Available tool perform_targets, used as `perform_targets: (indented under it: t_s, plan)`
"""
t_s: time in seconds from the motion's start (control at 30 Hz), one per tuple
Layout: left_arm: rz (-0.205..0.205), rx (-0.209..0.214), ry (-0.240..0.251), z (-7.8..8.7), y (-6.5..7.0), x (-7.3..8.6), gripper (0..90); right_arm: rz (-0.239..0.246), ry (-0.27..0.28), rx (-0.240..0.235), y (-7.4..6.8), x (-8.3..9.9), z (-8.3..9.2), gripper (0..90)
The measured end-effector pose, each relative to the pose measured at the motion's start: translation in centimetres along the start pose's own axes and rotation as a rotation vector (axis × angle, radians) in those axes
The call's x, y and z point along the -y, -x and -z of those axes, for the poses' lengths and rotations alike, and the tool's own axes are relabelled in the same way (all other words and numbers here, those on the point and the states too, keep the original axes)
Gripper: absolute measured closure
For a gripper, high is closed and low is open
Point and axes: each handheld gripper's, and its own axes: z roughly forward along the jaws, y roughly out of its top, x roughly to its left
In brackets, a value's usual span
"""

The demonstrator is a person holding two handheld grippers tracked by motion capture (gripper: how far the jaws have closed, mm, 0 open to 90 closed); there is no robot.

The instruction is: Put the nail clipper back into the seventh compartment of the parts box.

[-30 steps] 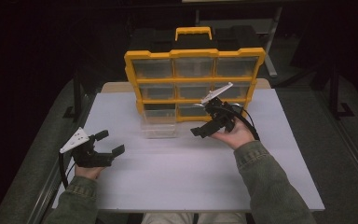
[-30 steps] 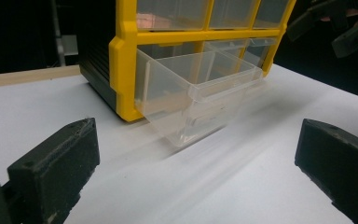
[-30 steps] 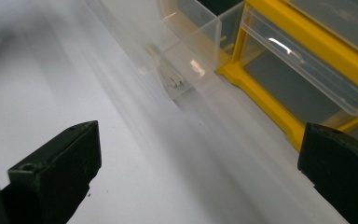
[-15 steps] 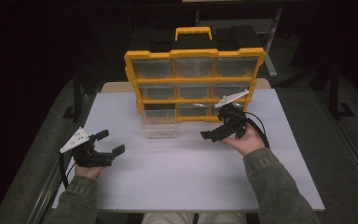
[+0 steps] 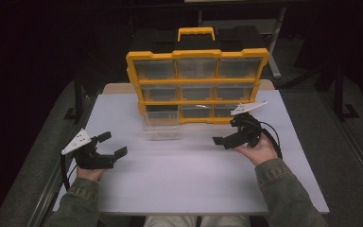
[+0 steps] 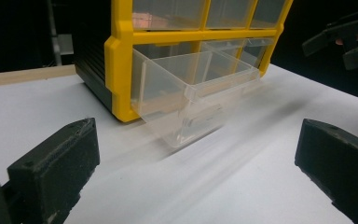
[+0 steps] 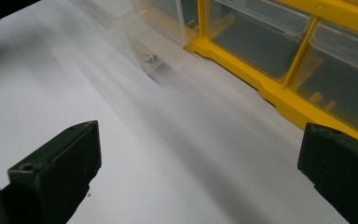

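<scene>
Right gripper (image 5: 223, 140) drawn back from yellow organizer (image 5: 196, 85), lower and nearer its front than a second ago, jaws spread, empty. Left gripper (image 5: 112, 144) unmoved, gaping. Clear drawer (image 5: 160, 125) pulled out at organizer's bottom-left; opening likely finished

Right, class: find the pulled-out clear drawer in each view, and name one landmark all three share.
High view: clear drawer centre-left, bottom-left slot.
Left gripper view: centre, sticking out.
Right gripper view: top, left of centre, blurred.
Shared landmark: yellow organizer frame.
</scene>
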Motion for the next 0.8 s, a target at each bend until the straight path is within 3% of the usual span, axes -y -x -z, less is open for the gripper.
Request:
perform_targets:
  t_s: [0.8]
  plan:
    - [0.000,-0.001,-0.003,-0.1,0.0,0.0,0.0,-0.033,0.102,0.041,1.1,4.9,1.8,0.0]
